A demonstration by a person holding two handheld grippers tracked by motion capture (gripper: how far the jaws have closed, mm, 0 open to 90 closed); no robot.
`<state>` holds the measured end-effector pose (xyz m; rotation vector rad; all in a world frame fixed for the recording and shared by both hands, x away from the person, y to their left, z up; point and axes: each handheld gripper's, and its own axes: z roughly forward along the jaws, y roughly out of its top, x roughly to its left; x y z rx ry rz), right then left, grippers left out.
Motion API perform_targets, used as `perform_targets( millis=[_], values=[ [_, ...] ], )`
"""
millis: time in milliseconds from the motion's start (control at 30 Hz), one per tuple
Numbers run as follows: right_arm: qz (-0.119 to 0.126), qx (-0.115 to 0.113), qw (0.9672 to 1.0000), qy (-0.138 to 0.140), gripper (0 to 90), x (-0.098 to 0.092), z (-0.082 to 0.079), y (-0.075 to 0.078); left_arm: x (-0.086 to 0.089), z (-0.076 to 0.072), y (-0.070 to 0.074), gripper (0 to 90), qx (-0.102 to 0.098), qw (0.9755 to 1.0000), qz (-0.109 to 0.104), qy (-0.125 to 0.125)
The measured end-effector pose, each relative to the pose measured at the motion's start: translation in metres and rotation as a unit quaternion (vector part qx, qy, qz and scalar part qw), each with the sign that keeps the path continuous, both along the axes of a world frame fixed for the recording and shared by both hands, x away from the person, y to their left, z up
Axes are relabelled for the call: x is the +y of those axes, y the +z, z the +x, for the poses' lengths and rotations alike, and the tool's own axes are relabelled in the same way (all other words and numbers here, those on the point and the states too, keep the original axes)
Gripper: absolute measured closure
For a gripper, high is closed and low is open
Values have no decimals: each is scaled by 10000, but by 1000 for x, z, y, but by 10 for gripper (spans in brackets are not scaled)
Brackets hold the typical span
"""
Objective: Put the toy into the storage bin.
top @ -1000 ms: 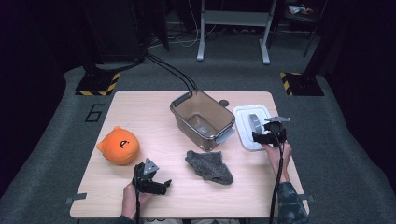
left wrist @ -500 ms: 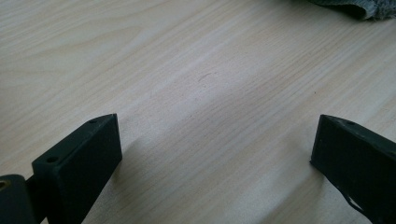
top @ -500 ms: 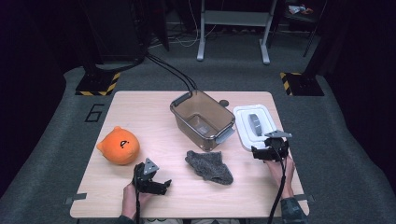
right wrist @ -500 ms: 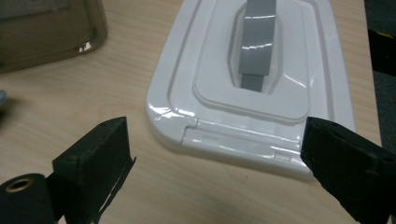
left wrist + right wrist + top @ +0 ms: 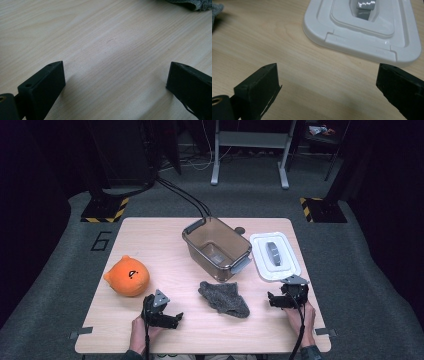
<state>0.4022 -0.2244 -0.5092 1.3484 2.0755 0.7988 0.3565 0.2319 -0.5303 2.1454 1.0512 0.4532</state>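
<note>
A white lid (image 5: 275, 256) with a grey handle lies flat on the table's right side, beside a brown see-through bin (image 5: 216, 247). My right gripper (image 5: 272, 300) hovers low just in front of the lid. Its jaws have just been opening and stand open with bare wood between them. The lid's near edge (image 5: 362, 40) lies beyond the right gripper (image 5: 327, 85). My left gripper (image 5: 174, 318) rests open near the front edge, left of a grey cloth (image 5: 223, 298). Between the left gripper's (image 5: 115, 82) jaws there is bare table, and the cloth's corner (image 5: 190, 3) shows at top right.
An orange round plush (image 5: 127, 276) sits at the table's left. The bin stands open-topped at the middle back, with dark cables running from behind it to the floor. The wooden table (image 5: 165, 245) is ringed by grey carpet.
My right gripper has drawn back from the lid toward the person and sunk near the table. The lid stays flat. The left gripper has not moved.
</note>
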Motion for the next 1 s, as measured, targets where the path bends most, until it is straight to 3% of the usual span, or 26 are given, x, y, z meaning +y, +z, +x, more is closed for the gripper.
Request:
perform_targets(
  millis=[200, 233, 333, 600, 767, 1000],
  values=[
    [51, 113, 9999, -32, 26, -3, -8, -11, 5, -1, 1, 28, -40, 10000, 74, 43],
    [-38, 100, 9999, 54, 24, -5, -8, -13, 7, -1, 3, 28, -2, 10000, 48, 37],
    [66, 40, 10000, 62, 22, -6, -9, -16, 12, -4, 9, 31, -96, 9999, 33, 92],
    [309, 41, 9995, 78, 18, -11, -9, -19, 28, -10, 34, 33, -260, 9994, -192, 131],
    [518, 181, 9983, 213, 57, -15, -7, -20, 37, -12, 52, 21, -388, 9988, -263, 112],
    [528, 209, 9981, 248, 57, -15, -6, -20, 52, -8, 80, 16, -498, 9981, -317, 158]
  ],
)
